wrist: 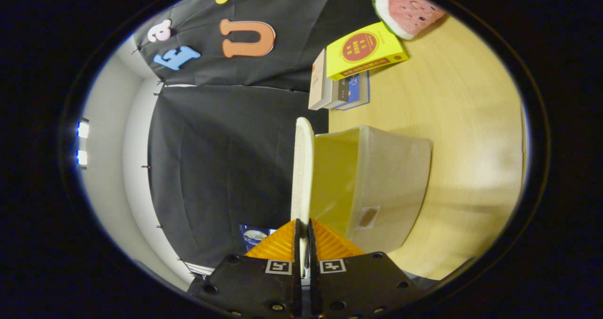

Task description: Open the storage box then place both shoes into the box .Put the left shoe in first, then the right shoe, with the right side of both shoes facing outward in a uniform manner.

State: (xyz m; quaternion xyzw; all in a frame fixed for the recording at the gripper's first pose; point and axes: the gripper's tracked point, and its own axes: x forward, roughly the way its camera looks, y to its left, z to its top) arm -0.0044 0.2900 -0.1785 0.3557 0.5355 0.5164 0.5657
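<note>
Storage box sits at the centre of the frame on the pale wooden surface, the whole view being rolled sideways so that the surface runs up the right half. It is a beige fabric box with a yellow lining, and its lid stands swung away from the opening, seen edge-on as a thin pale strip just left of the box. The hand-held gripper at the bottom centre is clenched on the near end of that lid: its two fingers are almost together, with only the lid's thin edge pinched between them. Judging from this, the opening step is under way or nearly finished, since the yellow inside already shows and looks empty. No shoe is in sight, so placing the left shoe and then the right one is all still to come. Beyond the box, toward the upper right of the frame, a few books stand on the surface, a yellow book beside them, and a watermelon-slice toy further off.
</note>
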